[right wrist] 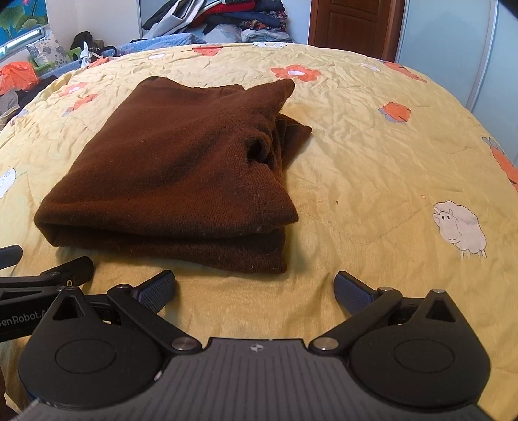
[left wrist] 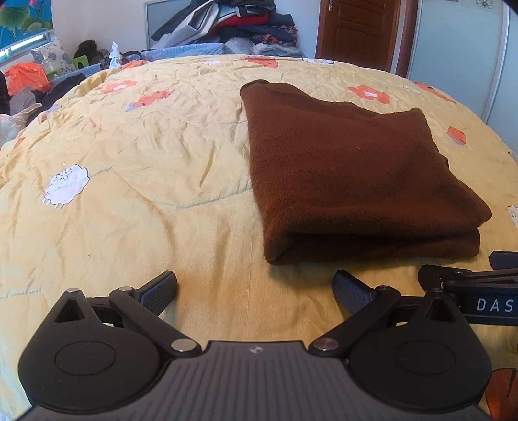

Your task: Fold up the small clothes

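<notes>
The folded sweater is dark brown all over. The bed cover under it is soft yellow, with orange flowers and white sheep on it. The left gripper and the right gripper are black, with dark blue bumpy pads. The door is brown wood. The clothes pile has red, blue and grey in it.

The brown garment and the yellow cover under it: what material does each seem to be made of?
The brown garment looks like a knitted wool or acrylic fabric: matte, slightly fuzzy, with fine knit ribs along its folded edge. The yellow cover looks like thin woven cotton, quilted: smooth with small creases, stitched lines and printed sheep and flowers. The exact fibres cannot be told.
</notes>
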Demonstrator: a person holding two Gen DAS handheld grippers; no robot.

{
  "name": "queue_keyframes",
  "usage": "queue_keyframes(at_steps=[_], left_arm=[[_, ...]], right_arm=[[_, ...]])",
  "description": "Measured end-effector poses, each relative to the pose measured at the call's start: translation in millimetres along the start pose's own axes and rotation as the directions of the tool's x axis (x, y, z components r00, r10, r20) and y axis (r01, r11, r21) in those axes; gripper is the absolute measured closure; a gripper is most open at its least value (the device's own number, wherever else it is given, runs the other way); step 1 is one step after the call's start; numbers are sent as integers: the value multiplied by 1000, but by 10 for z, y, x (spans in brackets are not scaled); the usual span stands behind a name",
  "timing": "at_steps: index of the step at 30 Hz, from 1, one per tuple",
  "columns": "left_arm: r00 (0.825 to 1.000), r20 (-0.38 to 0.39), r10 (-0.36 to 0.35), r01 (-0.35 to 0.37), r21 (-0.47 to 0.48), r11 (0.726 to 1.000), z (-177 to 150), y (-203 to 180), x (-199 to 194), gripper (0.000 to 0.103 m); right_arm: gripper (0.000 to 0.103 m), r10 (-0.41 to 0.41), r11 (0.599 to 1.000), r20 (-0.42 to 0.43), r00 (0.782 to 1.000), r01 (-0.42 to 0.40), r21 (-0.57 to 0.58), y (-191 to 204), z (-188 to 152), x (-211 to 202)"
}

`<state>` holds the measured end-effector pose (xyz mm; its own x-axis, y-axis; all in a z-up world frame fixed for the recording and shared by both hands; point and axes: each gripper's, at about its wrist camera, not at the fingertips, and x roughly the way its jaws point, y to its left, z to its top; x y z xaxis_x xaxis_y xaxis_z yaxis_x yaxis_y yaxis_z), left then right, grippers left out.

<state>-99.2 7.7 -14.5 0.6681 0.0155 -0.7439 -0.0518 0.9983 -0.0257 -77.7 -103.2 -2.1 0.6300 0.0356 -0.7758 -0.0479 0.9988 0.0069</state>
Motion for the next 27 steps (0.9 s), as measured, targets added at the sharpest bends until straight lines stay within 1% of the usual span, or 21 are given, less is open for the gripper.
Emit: queue_keyframes(at_steps=[27], left_arm=[[1000, -20, 10, -10, -10, 1000, 33, -16, 8, 0]], right_arm=[[0, 1, 1000, -13, 1000, -1, -7, -5, 21, 25]])
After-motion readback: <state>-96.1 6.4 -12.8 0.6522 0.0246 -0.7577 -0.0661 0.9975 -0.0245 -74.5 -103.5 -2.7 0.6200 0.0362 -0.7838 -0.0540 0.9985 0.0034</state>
